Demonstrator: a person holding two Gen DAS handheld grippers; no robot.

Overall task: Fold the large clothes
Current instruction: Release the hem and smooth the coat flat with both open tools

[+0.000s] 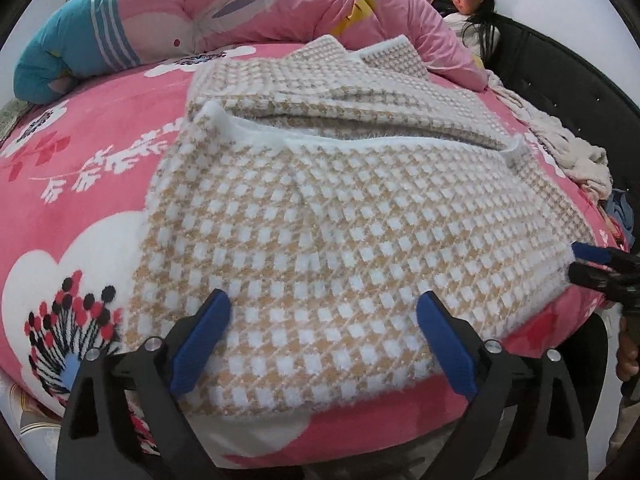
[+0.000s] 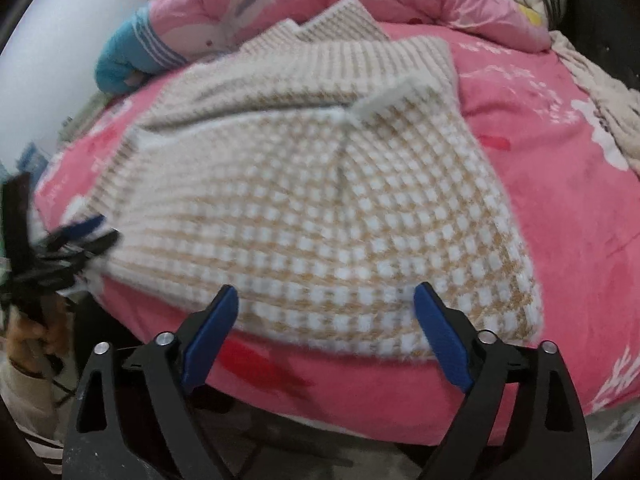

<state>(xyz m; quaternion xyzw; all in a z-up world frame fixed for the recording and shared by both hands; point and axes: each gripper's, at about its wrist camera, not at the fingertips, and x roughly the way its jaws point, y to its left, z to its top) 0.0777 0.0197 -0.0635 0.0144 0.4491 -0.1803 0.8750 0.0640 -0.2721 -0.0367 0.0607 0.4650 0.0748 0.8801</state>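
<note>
A beige-and-white checked knit garment (image 1: pixel 344 216) lies on the pink flowered bedspread (image 1: pixel 80 152), its top part doubled over itself. In the left wrist view my left gripper (image 1: pixel 322 306) is open above the garment's near hem, its blue pads (image 1: pixel 200 344) wide apart and pressing on nothing. My right gripper (image 1: pixel 578 263) shows at the garment's right corner. In the right wrist view the garment (image 2: pixel 320 208) fills the middle. The right gripper (image 2: pixel 326 296) stands open over its near edge, nothing pinched. The left gripper (image 2: pixel 86 232) is a blur at the garment's left corner.
A rolled pink quilt (image 1: pixel 240 8) and a teal cushion (image 1: pixel 52 60) lie across the back of the bed. A person (image 1: pixel 472 12) sits at the far right by the dark headboard (image 1: pixel 560 64). A cream blanket (image 1: pixel 568 148) is heaped on the right. The bed's edge runs just below the garment.
</note>
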